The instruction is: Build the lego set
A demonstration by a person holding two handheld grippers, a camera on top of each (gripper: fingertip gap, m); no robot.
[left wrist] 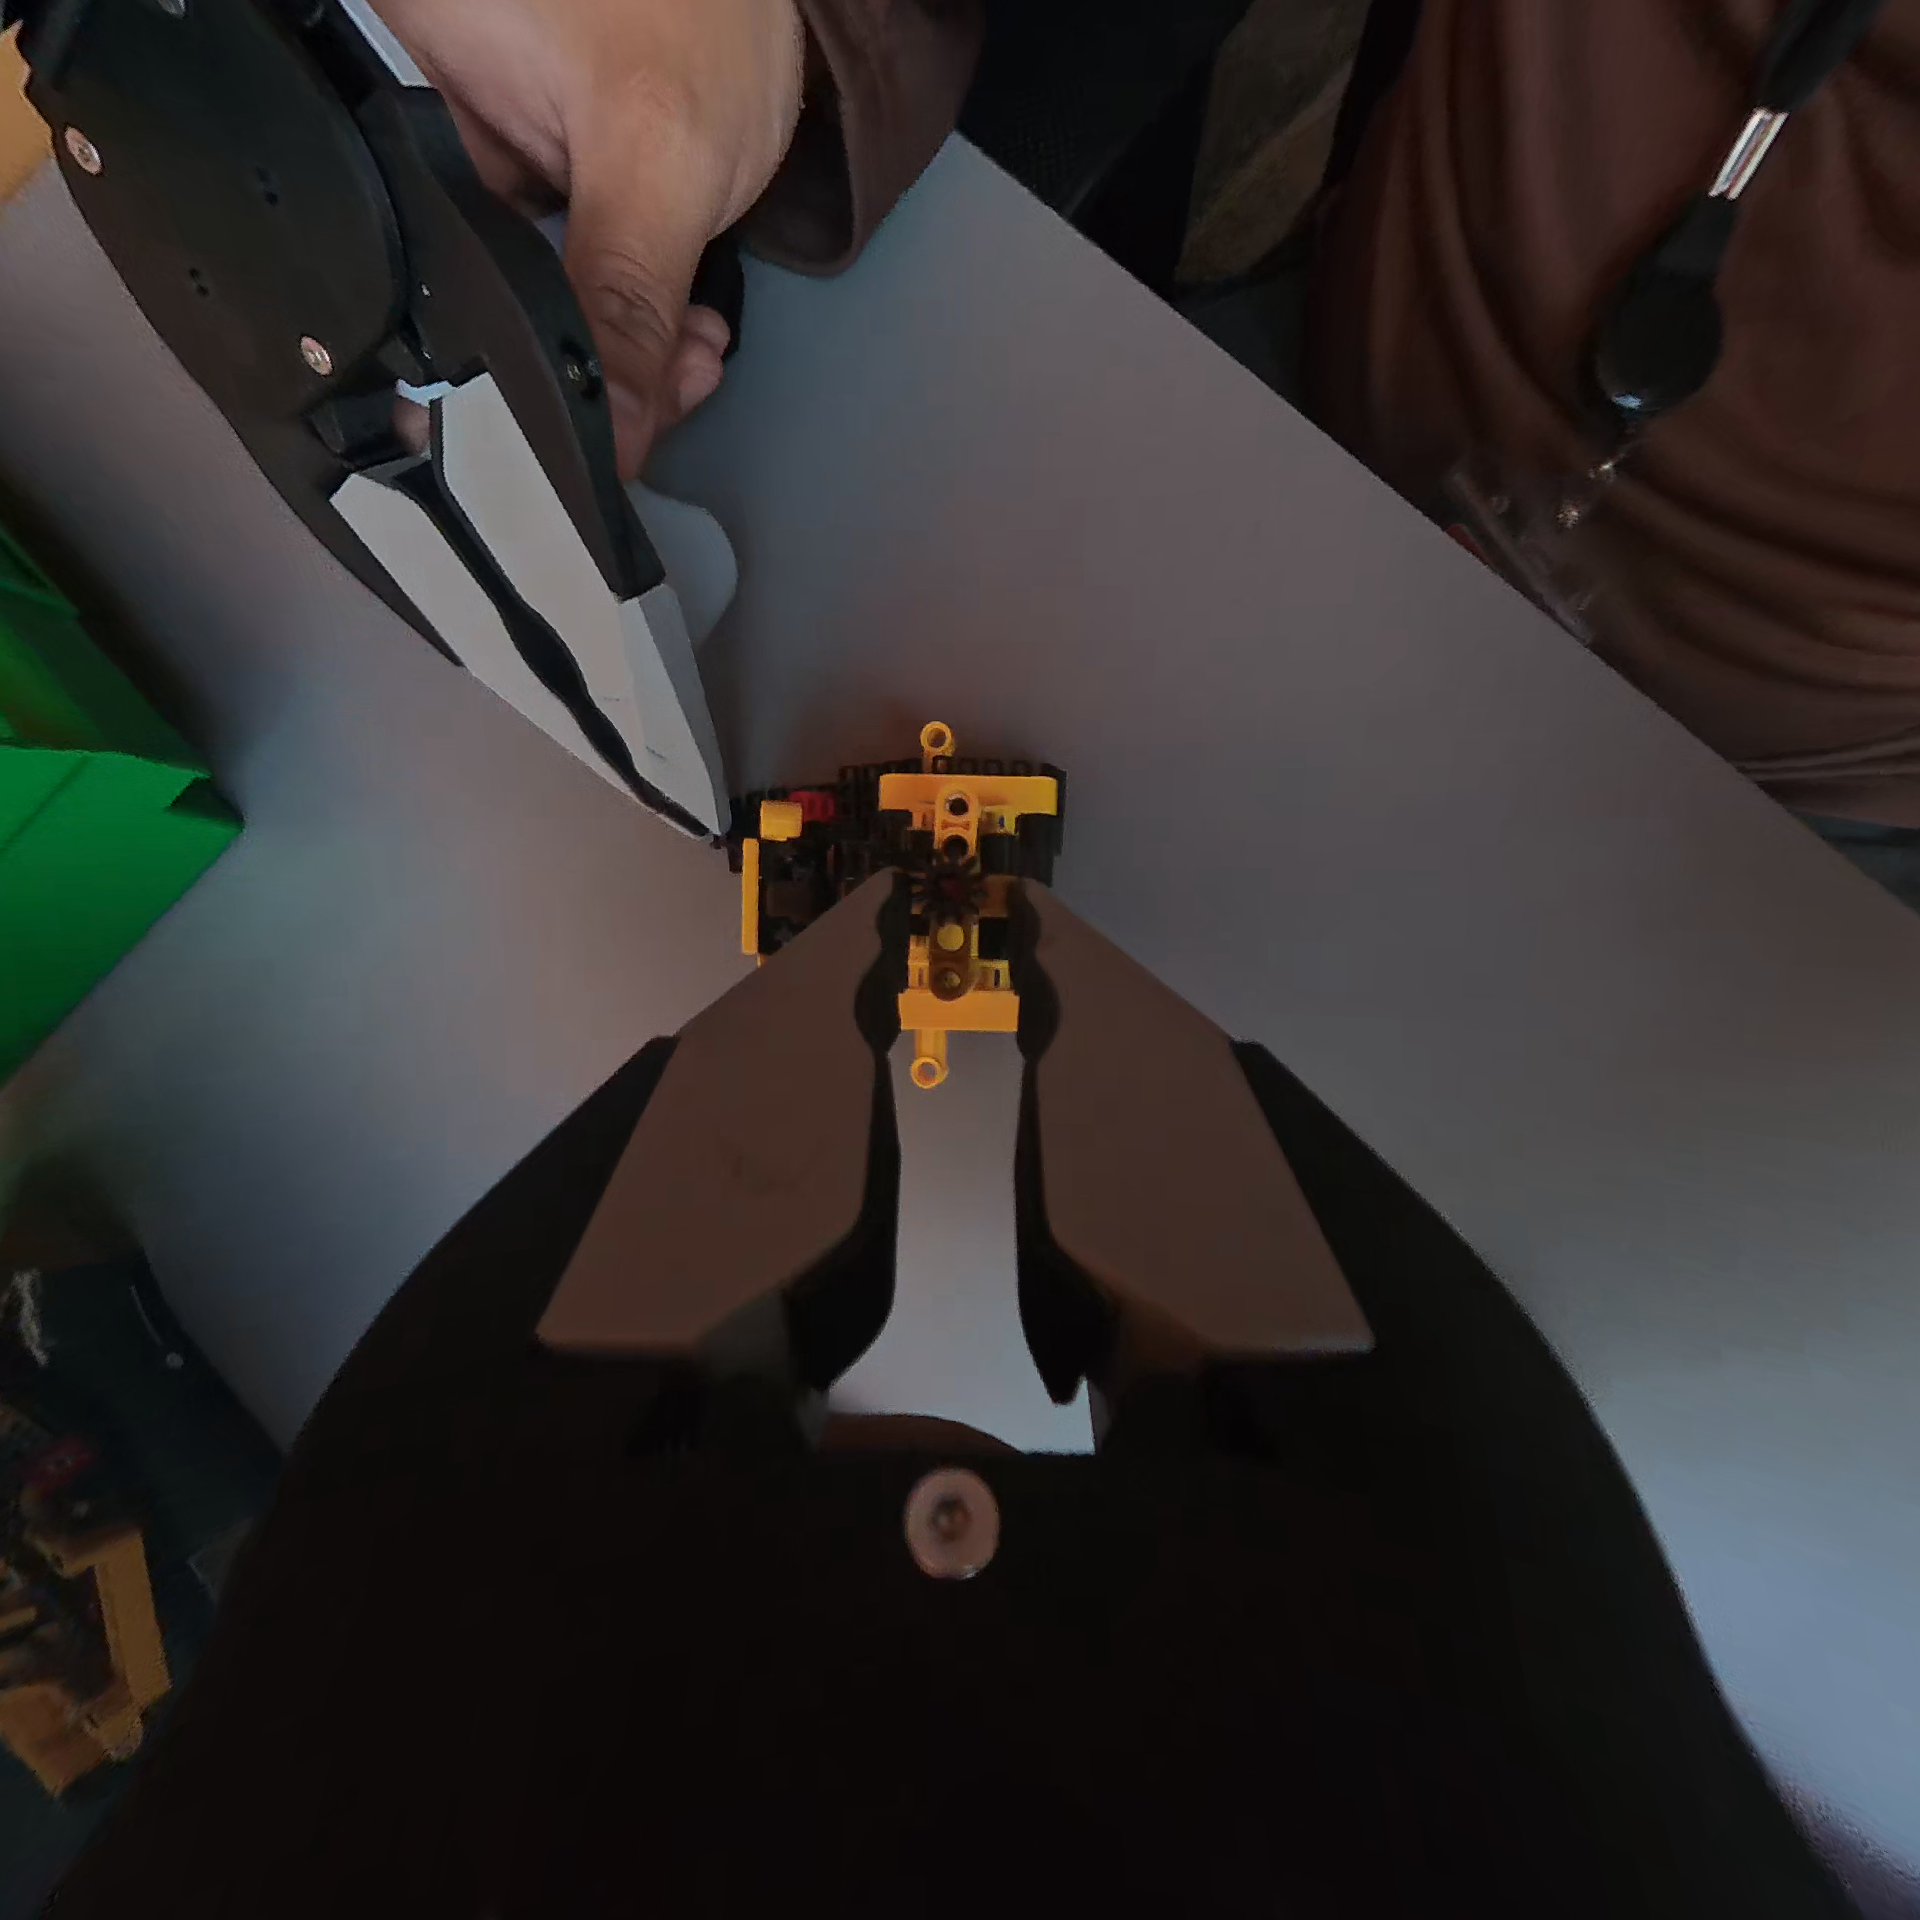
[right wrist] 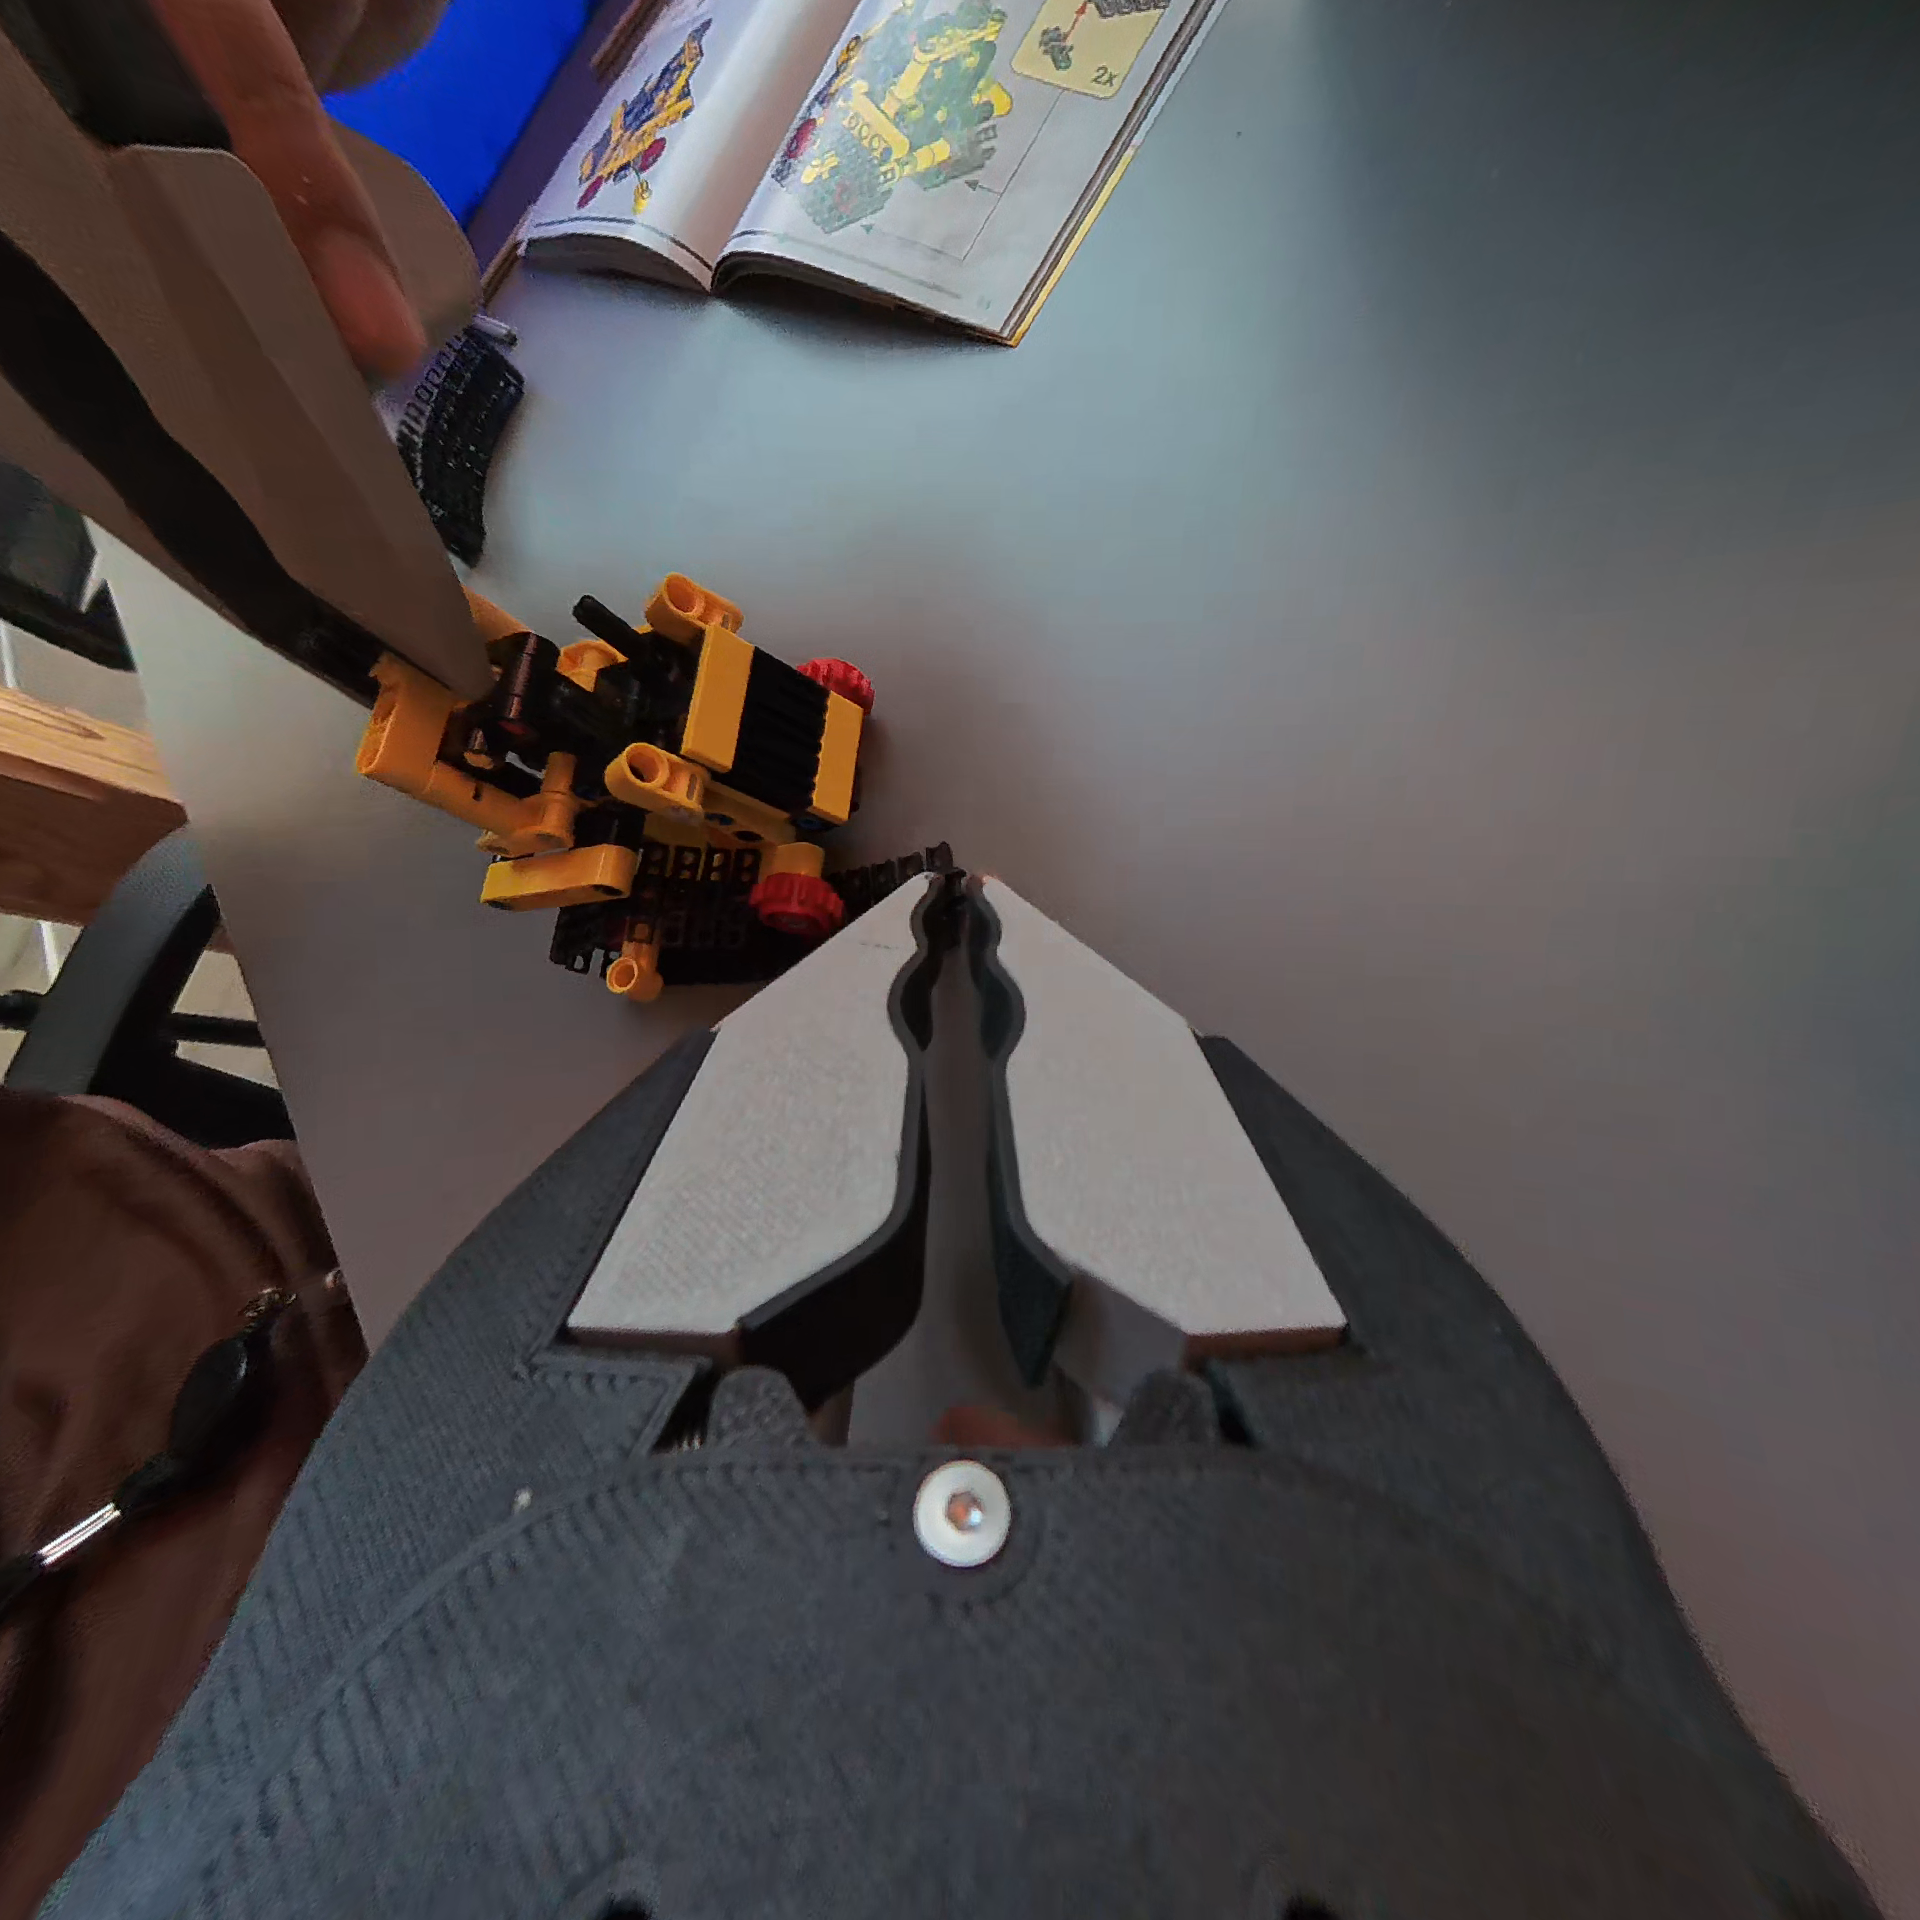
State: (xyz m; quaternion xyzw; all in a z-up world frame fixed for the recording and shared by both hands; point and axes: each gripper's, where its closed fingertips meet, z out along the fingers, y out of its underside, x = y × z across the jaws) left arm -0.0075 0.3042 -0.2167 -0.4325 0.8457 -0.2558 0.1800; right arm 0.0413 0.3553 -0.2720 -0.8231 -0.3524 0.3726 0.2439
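The left gripper [left wrist: 954, 894] reaches down over the yellow and black lego model [left wrist: 904, 862] on the grey table [left wrist: 1299, 727], its fingers pressed against the model's two sides, clamping it. The right gripper [right wrist: 951, 883] comes in low from the side, held by a hand [left wrist: 623, 177] in a brown sleeve; its tips are pinched on a small black piece [right wrist: 948, 902] at the model's black base edge. An open instruction booklet [right wrist: 883, 156] lies well apart, beyond the model
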